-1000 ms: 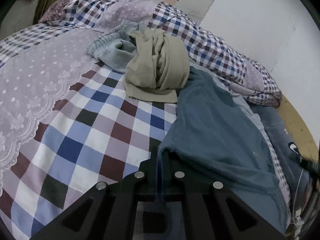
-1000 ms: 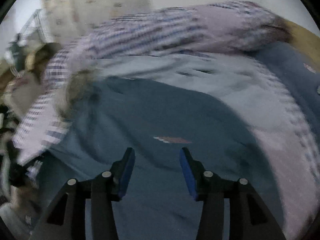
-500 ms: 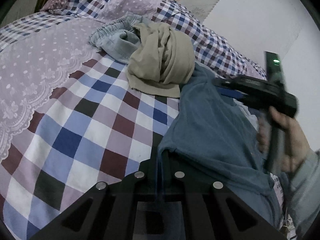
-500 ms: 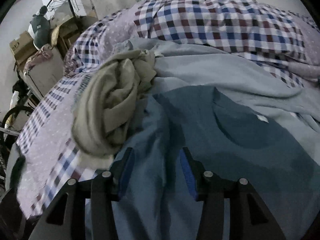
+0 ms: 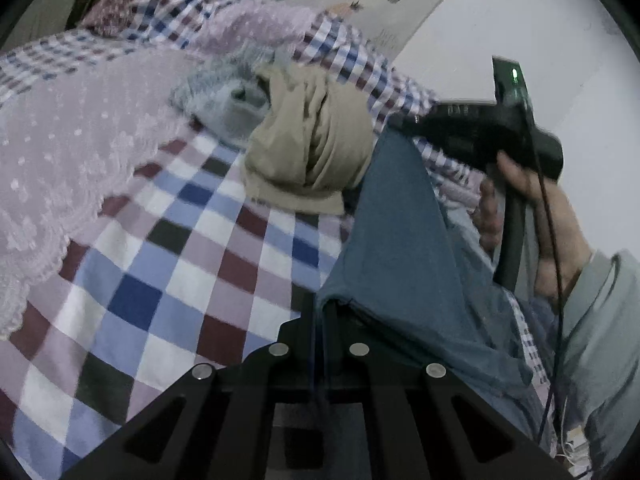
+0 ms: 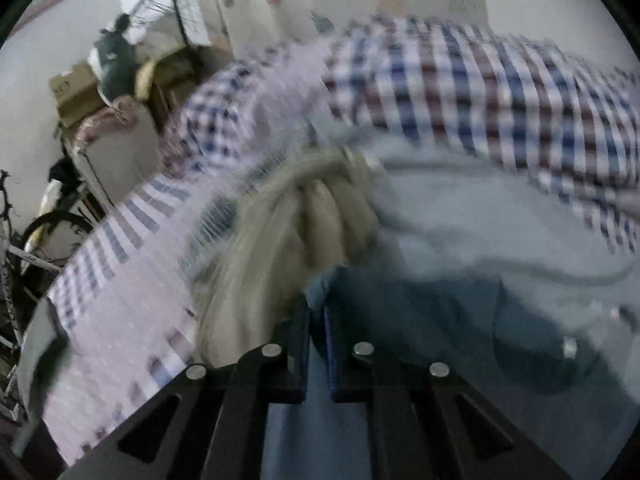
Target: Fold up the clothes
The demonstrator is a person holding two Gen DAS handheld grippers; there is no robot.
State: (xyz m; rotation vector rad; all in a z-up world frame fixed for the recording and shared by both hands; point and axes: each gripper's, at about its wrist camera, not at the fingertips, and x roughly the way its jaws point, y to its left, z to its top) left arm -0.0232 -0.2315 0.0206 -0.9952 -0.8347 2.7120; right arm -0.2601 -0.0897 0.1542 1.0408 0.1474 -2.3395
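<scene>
On the checked patchwork bedspread (image 5: 168,264), both grippers, left (image 5: 326,312) and right (image 6: 318,320), are pinched closed on edges of the teal-blue cotton garment (image 5: 400,240) beside a crumpled beige cloth bundle (image 5: 312,152), apparently lifting it for spreading; next, judged: draw it taut and flat

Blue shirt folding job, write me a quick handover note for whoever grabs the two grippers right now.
Left gripper: shut on a corner of the blue shirt, low near the checked bedspread.
Right gripper: shut on another edge of the same shirt, near the beige garment; the view is motion-blurred.
The shirt hangs stretched between the two grips. The beige garment sits bunched on the bed beside a crumpled light blue garment.
Done: both grips taken. No fold is visible yet.
Left: fold the blue shirt, then probably the beige and light blue pieces.
</scene>
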